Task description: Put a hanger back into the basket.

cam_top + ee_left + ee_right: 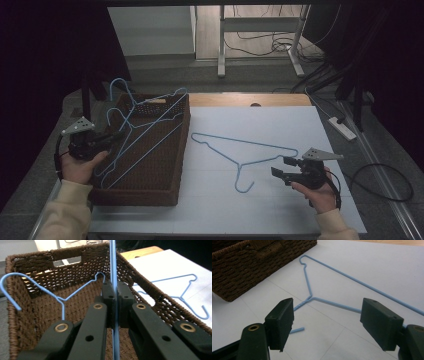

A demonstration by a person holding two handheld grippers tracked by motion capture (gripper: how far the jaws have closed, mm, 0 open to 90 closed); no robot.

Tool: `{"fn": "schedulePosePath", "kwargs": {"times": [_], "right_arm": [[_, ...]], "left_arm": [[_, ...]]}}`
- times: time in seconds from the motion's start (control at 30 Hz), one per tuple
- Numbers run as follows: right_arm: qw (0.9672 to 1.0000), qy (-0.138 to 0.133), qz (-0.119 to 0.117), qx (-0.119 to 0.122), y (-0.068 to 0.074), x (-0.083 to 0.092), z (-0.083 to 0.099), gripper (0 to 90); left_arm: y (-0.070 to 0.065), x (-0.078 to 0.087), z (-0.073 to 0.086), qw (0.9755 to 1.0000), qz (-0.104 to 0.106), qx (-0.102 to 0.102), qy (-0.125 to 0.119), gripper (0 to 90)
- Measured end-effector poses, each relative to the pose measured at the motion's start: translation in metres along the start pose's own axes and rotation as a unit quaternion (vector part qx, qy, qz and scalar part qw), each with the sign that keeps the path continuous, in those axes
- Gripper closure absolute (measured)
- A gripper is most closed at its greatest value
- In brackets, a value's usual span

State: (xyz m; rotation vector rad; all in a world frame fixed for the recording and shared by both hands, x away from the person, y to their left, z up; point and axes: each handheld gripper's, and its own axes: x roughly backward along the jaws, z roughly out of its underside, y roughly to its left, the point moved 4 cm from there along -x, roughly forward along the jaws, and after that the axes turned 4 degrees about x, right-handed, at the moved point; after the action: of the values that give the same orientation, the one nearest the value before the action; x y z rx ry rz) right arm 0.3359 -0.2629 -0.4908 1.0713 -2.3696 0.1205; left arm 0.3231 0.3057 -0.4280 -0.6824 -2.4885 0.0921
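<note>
Left gripper (116, 136), held at the left side of a brown woven basket (150, 192): jaws pressed together on the thin wire of a blue hanger (113, 270), which runs straight up between them in the left gripper view. Right gripper (283, 167), held just above the table: jaws spread wide, nothing between them. Second blue hanger (131, 107), leaning inside the basket with its hook (10, 287) rising past the rim. Third blue hanger (240, 150), lying flat on the white tabletop (260, 210) between basket and right gripper, hook end toward the person. All three are slender light-blue wire with a notched shoulder. The basket is rectangular, with a handle slot (67, 261) in its far wall. Beyond the table: grey floor, white desk legs (221, 45), loose cables (260, 42), a power strip (342, 127), dark surroundings
</note>
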Motion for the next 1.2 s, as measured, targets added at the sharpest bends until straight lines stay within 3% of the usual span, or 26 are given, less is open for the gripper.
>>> {"fn": "schedulePosePath", "kwargs": {"times": [0.4, 0.67, 0.87, 1.2], "right_arm": [[0.9999, 0.013, -0.005, 0.006, 0.003, -0.003, 0.001, 27.3], [0.9999, 0.016, -0.005, 0.001, 0.001, -0.005, 0.002, 27.4], [0.9999, 0.016, -0.004, -0.002, 0.0, -0.004, 0.002, 27.6], [0.9999, 0.015, -0.003, -0.004, 0.0, -0.003, 0.002, 27.7]], "left_arm": [[0.01, 0.0, 0.007, 0.9997, -0.013, -0.007, 0.021, 87.3], [0.012, -0.015, 0.019, 0.9989, -0.003, 0.001, 0.046, 87.3], [0.01, -0.026, 0.026, 0.9978, 0.004, -0.005, 0.066, 87.2], [0.014, -0.035, 0.032, 0.9942, -0.025, -0.004, 0.105, 87.0]]}}
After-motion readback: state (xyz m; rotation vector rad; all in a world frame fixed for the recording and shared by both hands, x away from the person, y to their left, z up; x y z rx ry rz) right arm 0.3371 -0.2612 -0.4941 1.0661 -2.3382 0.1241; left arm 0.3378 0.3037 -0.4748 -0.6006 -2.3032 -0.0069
